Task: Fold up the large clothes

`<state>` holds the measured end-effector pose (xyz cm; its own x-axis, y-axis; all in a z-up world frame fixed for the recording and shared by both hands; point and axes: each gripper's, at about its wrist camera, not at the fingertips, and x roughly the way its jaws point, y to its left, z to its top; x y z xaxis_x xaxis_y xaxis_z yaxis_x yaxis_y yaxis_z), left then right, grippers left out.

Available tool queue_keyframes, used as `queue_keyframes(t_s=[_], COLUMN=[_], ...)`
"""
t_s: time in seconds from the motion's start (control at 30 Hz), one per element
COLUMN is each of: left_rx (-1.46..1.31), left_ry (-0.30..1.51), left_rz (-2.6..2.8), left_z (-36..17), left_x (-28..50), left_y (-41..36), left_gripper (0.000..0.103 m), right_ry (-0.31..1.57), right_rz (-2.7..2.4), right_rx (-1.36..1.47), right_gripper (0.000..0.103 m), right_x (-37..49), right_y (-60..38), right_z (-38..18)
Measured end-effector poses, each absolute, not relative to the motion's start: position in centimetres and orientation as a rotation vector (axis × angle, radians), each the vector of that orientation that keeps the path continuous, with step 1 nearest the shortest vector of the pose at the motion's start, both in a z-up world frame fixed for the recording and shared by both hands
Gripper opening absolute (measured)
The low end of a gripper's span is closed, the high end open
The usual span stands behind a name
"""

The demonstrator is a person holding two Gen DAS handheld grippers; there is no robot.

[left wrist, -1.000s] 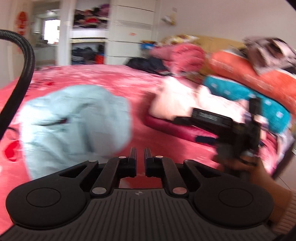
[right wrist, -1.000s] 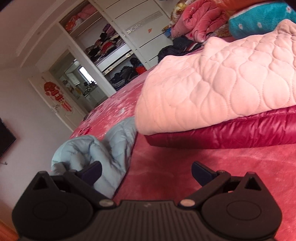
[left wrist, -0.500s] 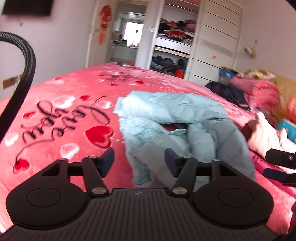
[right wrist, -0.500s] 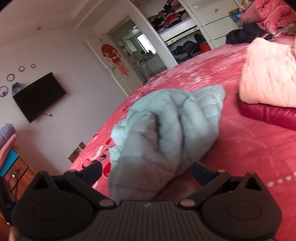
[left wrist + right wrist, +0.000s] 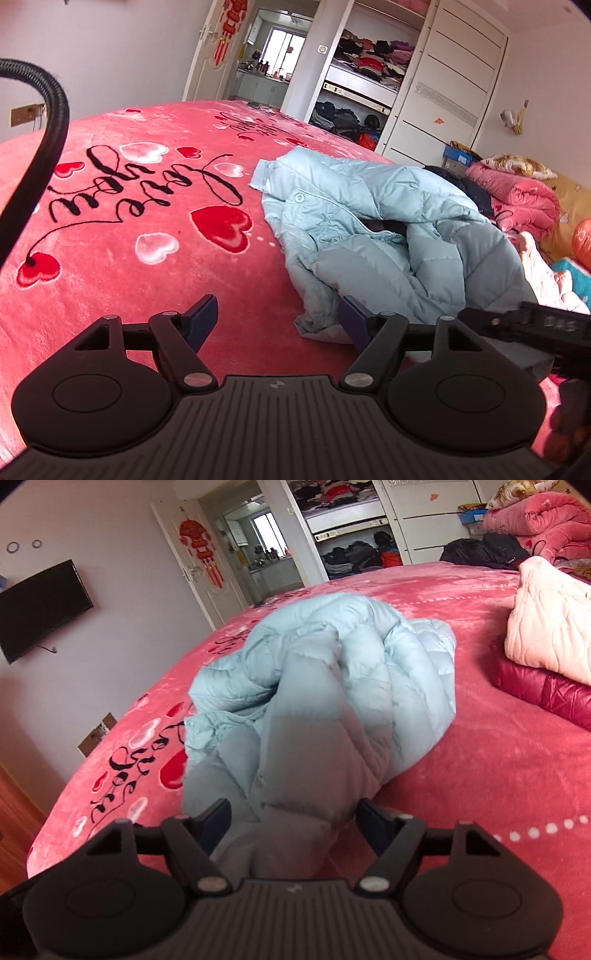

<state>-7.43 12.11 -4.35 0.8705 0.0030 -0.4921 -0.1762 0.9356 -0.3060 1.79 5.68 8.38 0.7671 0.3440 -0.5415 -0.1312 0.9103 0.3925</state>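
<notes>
A light blue puffer jacket (image 5: 388, 236) lies crumpled in a loose heap on the red heart-printed bedspread (image 5: 129, 229), toward the side of the bed where the folded clothes are stacked. One flat edge of it, with a button showing, reaches out toward the black script lettering on the bedspread.

The left gripper (image 5: 277, 317) is held low over the bedspread, pointing along the bed toward the open wardrobe (image 5: 354, 85), its jaws spread wide with nothing between them. Its right finger (image 5: 352, 317) sits just beside the nearest ragged hem of the jacket; whether it touches the cloth cannot be told.

The right gripper (image 5: 293, 818) is also low and level, aimed at the near end of the heap. Its jaws stand wide apart, and a shaded bulge of the jacket fills the gap between them, but the fingers are not closed on it. In the left wrist view the right gripper's black body enters from the right edge, close against the jacket.

A folded pale pink quilted garment (image 5: 550, 638) rests on a dark red one (image 5: 535, 686) near the bed's far right edge, well apart from the jacket
</notes>
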Motion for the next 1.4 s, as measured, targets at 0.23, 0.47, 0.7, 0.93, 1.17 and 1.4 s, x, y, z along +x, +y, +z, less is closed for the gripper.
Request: queue_keyframes(t_s=[0.23,0.47,0.7,0.93,1.17,1.4], left_rx=[-0.380,-0.399,-0.375,-0.338,-0.295,-0.248], left_ry=[0.513,0.513,0.497,0.479,0.473,0.483], left_rz=[0.094,0.093,0.089,0.067,0.027,-0.004], left_z=[-4.7,-4.4,-3.6,-2.9,-2.7,-2.9], left_x=[-8.5,-9.1,-9.9,-10.8,-10.7,-10.5], left_y=[13.7,14.4,14.3,13.4,12.5,11.4], left_gripper=[0.092,0.094,0.094,0.096,0.097,0.097], right_ry=[0.686,0.639,0.494,0.353,0.241,0.300], right_rz=[0.205,0.279,0.310,0.253,0.067,-0.210], right_rx=[0.431,0.555,0.557,0.595,0.623,0.549], right_gripper=[0.015,0.002,0.001,0.001,0.001,0.001], right_x=[3.6,2.5,-0.6,-4.8,-9.4,-12.3], right_y=[5.2,2.3,-0.9,-6.2,-13.1,-18.5], right_z=[7.3,10.7,17.0,22.0,24.2,21.2])
